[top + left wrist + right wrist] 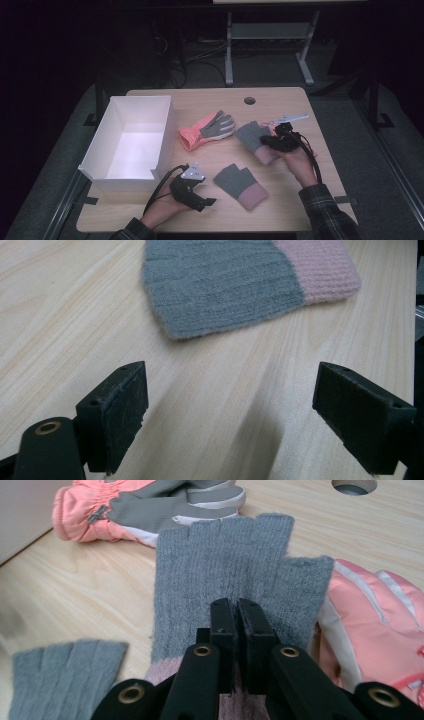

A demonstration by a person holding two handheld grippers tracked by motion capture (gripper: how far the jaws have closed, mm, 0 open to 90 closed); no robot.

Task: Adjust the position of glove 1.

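Note:
My right gripper [270, 142] [236, 605] is shut on a grey fingerless knit glove [248, 134] [225, 555] with a pink cuff, pinching it near the cuff at the table's right. A matching grey and pink knit glove [240, 184] [225, 285] [65, 675] lies flat near the front middle. My left gripper [209, 202] [230, 390] rests just left of that glove, its jaws open with bare table between them. A pink and grey ski glove [205, 130] [145, 505] lies in the middle, and a second pink ski glove [380, 625] lies beside the held glove.
An open white box [162, 135] stands on the left part of the wooden table. A round cable hole [249, 100] [354, 485] sits near the far edge. Beyond the table stands a grey desk frame [230, 50] on a dark floor.

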